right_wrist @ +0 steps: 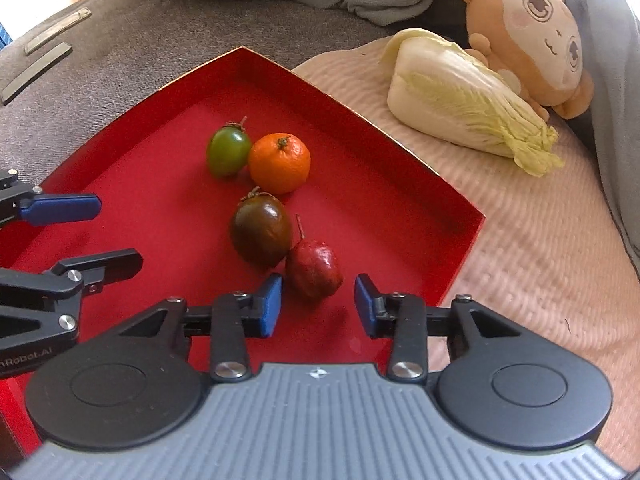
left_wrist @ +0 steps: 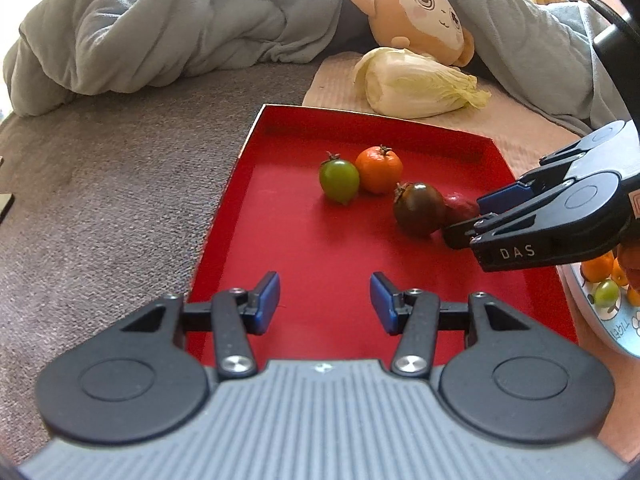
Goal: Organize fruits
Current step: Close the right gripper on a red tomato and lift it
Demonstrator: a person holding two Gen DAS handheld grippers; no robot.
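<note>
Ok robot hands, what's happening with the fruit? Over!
Both grippers open, left gripper hanging back. Right gripper at small red fruit, not gripping. Dark tomato touches it, crowding the left finger.

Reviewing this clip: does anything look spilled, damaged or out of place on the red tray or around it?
Nothing spilled or damaged. The four fruits sit upright-ish in the red tray. The odd items are a cabbage and a plush toy lying on the cloth beyond the tray, neither one a fruit.
</note>
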